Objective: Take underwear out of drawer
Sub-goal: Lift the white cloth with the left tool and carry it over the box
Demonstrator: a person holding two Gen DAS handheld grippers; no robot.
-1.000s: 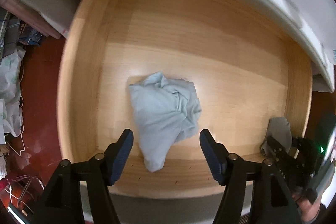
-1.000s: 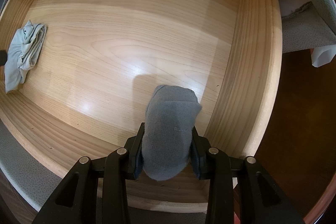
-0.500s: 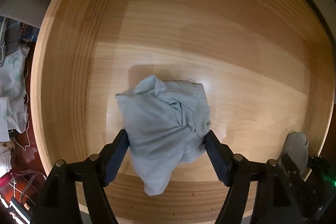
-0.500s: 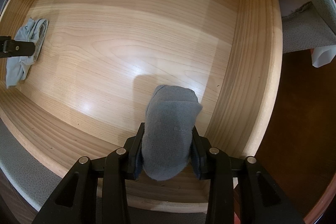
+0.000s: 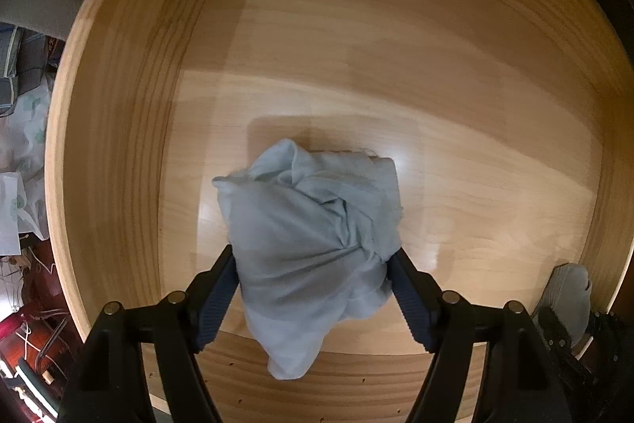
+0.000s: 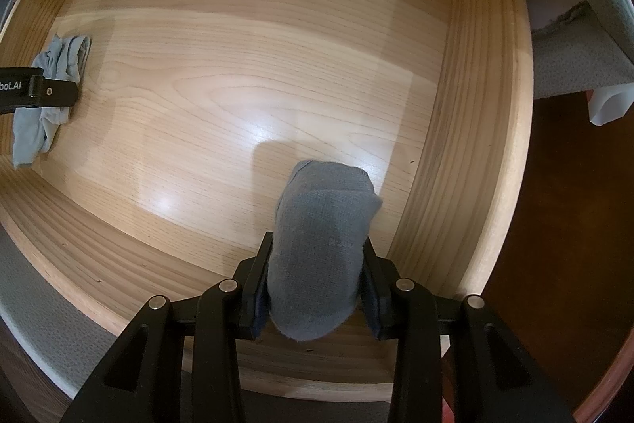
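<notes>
Since the earlier frame the left tool (image 5: 313, 294) has dropped lower into the drawer (image 5: 119, 145), so the light blue underwear (image 5: 313, 244) now sits right betw. its two fingers instead of ahead of them. Jaws are spread wide, one pad (image 5: 216, 298) at each flank of the bundle, touching or nearly so; can't tell if they squeeze it yet. The underwear is crumpled, lying on the wooden drawer bottom near the front wall, w/ a loose corner hanging toward the camera. The right tool (image 6: 317, 284) hasn't shifted: pointing straight down at the other end of the drawer, near the right side wall, jaws pressed in on a folded grey sock (image 6: 321, 252), pinching it at both sides. In the right wrist view the underwear (image 6: 47, 94) shows far left, w/ a finger of the left tool across it. Dark red floor (image 6: 574, 224) beyond the drawer wall.
</notes>
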